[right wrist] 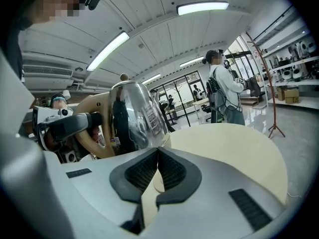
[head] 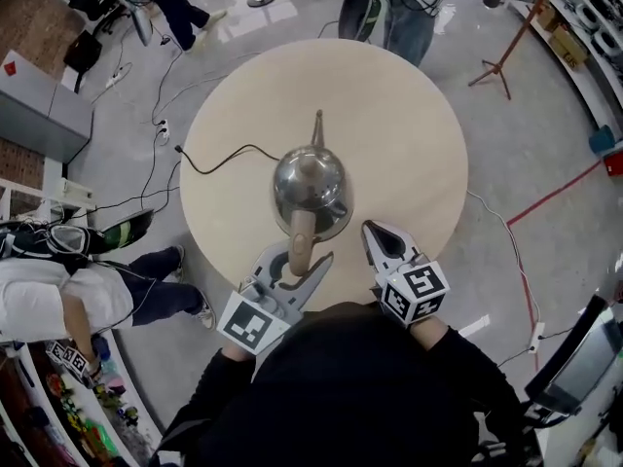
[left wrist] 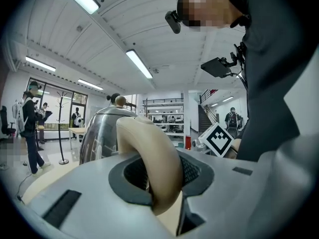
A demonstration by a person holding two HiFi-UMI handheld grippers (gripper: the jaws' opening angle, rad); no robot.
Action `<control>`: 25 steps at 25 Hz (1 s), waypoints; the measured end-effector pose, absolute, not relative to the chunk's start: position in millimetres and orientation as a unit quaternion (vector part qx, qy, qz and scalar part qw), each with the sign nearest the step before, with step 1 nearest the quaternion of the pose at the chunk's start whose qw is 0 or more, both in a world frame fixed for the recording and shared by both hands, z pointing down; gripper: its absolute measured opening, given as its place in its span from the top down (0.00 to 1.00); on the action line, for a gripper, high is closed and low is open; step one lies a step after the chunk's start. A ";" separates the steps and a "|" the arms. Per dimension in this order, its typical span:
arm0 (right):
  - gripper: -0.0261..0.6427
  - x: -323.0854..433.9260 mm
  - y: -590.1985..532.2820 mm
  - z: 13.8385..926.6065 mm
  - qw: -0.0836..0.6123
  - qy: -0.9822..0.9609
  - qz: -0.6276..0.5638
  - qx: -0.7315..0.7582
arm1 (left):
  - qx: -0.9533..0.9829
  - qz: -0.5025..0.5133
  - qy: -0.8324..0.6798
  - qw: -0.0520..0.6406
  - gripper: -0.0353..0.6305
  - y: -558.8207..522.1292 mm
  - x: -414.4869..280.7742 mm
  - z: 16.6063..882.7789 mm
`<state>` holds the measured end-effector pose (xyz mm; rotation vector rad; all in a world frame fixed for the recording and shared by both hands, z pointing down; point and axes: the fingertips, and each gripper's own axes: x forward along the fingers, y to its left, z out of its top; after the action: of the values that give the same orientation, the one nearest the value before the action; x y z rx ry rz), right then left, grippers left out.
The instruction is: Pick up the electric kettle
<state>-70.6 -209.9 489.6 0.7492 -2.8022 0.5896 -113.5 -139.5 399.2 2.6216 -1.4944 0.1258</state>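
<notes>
Two fingers (left wrist: 198,171) of the left gripper (head: 297,261) clamp the beige handle (head: 302,233) of the electric kettle (head: 310,185), over the near-middle of the round tabletop (head: 409,134). The lift seems in hand and calls for a steady, upright rise. The right gripper (head: 383,236), closed on nothing, hovers just right of the kettle. A cord (head: 219,159) trails left, and the near edge is close.

Polished steel electric kettle (head: 310,185) sits upright over the middle of a round, pale wooden table (head: 419,115). Its thin gooseneck spout (head: 317,126) points toward the far edge and its curved beige handle (head: 302,233) toward the near one. A small round knob (left wrist: 119,100) tops the domed lid. The left gripper (head: 303,260) has its jaws clamped on the handle. A black cord (head: 226,153) trails from the kettle's left side toward the table's rim. Whether the base touches the table cannot be told.
</notes>
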 end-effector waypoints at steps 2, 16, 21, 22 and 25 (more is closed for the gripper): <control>0.94 -69.1 -214.7 488.8 0.092 -0.942 0.201 0.254 | 0.865 0.045 -0.496 0.062 0.78 -140.7 -113.4 393.7; 0.94 -74.8 -255.2 463.1 0.101 -0.940 0.201 0.255 | 0.878 0.054 -0.473 0.040 0.78 -171.7 -109.9 350.7; 0.94 -73.6 -253.0 457.1 0.104 -0.940 0.201 0.256 | 0.881 0.056 -0.467 0.039 0.78 -168.2 -105.5 341.3; 0.94 -71.6 -251.6 454.1 0.105 -0.940 0.201 0.256 | 0.882 0.056 -0.466 0.038 0.78 -166.6 -102.6 337.7; 0.94 -70.3 -250.5 450.6 0.107 -0.940 0.202 0.255 | 0.883 0.055 -0.464 0.038 0.78 -165.1 -98.4 332.9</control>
<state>-70.3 -250.5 450.6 0.7496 -2.7664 0.5932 -98.4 -165.1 332.9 2.7106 -1.4232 0.1697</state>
